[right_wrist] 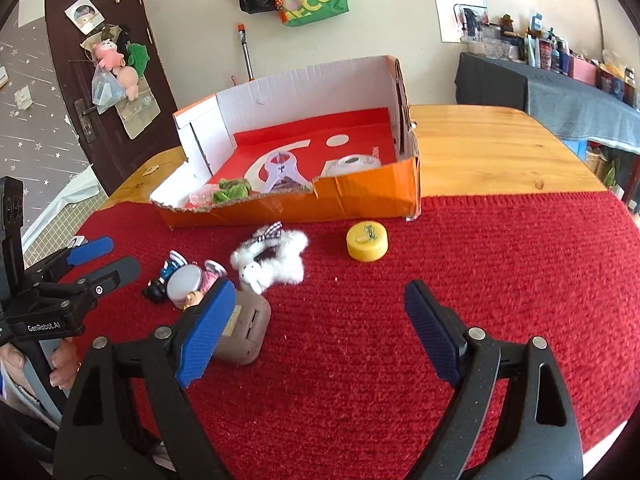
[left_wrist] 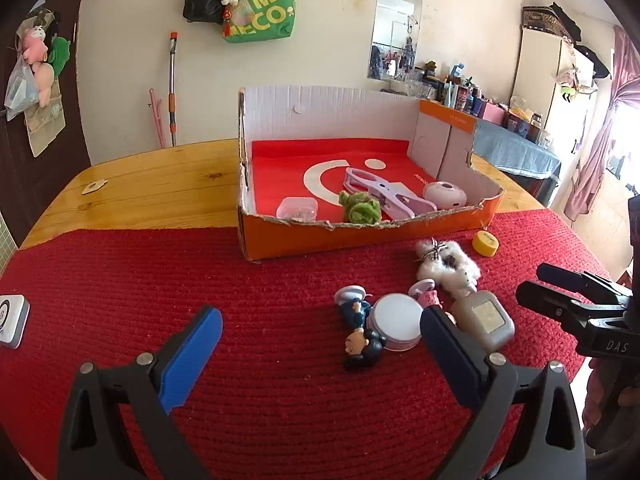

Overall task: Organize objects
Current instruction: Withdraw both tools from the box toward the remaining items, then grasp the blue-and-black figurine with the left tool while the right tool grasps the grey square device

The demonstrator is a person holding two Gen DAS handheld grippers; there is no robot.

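An orange cardboard box (left_wrist: 360,236) (right_wrist: 360,194) stands on the table and holds a clear plastic case (left_wrist: 297,208), a green fuzzy item (left_wrist: 360,208), a lilac clip (left_wrist: 388,196) and a pink round device (left_wrist: 445,195). On the red mat in front lie a white fluffy plush (left_wrist: 448,264) (right_wrist: 276,260), a yellow round lid (left_wrist: 485,243) (right_wrist: 367,241), a white round tin (left_wrist: 396,320) (right_wrist: 185,280), a dark-haired figurine (left_wrist: 360,336), a pink figurine (left_wrist: 428,296) and a grey-beige device (left_wrist: 486,318) (right_wrist: 244,330). My left gripper (left_wrist: 320,356) is open and empty, just before the tin. My right gripper (right_wrist: 316,328) is open and empty, right of the grey device.
The red mat (left_wrist: 200,280) covers the near part of a wooden table (left_wrist: 160,184). A white-grey gadget (left_wrist: 12,320) lies at the mat's left edge. A small pad (left_wrist: 94,187) sits on the wood. A cluttered side table (right_wrist: 560,76) stands at the right wall.
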